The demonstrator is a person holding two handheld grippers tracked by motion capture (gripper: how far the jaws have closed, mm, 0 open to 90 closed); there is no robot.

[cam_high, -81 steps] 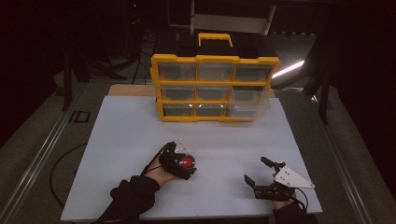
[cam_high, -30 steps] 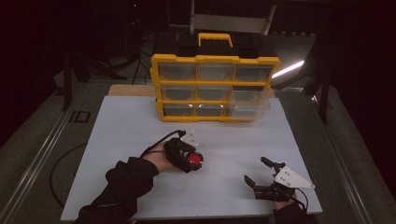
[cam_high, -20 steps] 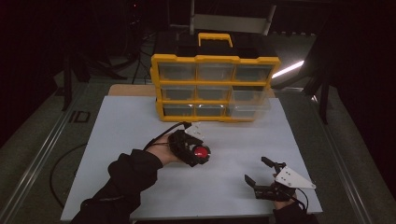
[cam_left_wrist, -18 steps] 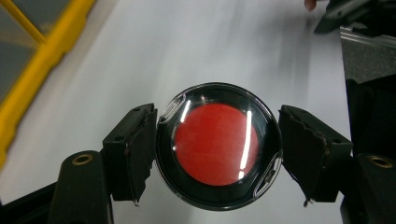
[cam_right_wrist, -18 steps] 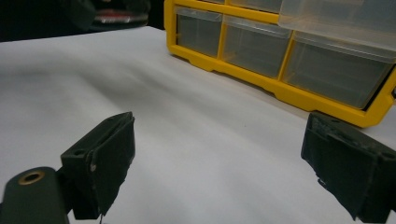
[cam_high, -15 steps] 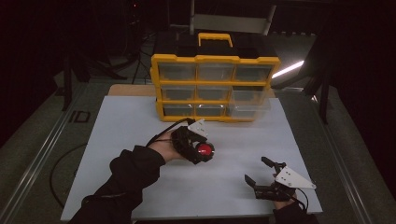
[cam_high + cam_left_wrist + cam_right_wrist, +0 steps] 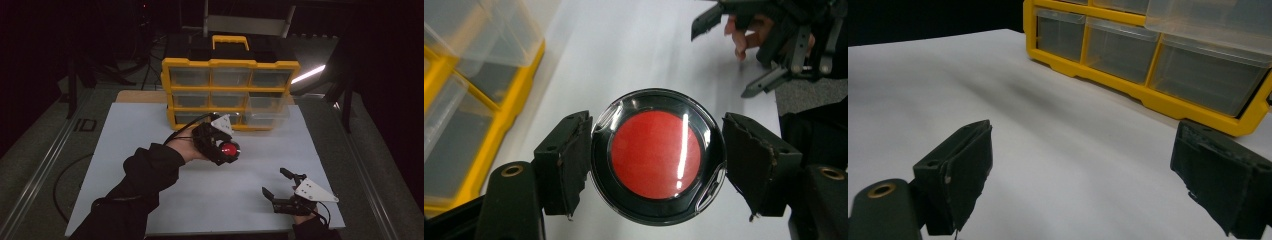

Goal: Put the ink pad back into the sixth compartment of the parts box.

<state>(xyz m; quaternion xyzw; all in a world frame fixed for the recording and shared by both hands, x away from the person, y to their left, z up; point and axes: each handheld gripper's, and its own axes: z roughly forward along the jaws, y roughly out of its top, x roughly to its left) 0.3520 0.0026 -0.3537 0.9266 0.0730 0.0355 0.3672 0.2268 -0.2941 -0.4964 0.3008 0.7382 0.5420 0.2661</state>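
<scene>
The left gripper (image 7: 227,149) holds a round black tin (image 7: 658,156) with a red lid, its jaws closed on the tin's two sides. In the left gripper view the tin sits squarely between the two pads, its red face toward the camera under a clear glossy cover. In the high view the gripper carries the tin above the white table (image 7: 130,150), just in front of the bottom row of a yellow organizer (image 7: 230,92) with clear drawers, and the person's dark sleeve (image 7: 145,175) reaches in from the lower left. The right gripper (image 7: 282,189) rests near the table's front right corner, well apart from the tin, with its jaws wide and nothing between them. In the right gripper view those jaws frame bare table, with the organizer's lower drawers (image 7: 1118,47) beyond.
</scene>
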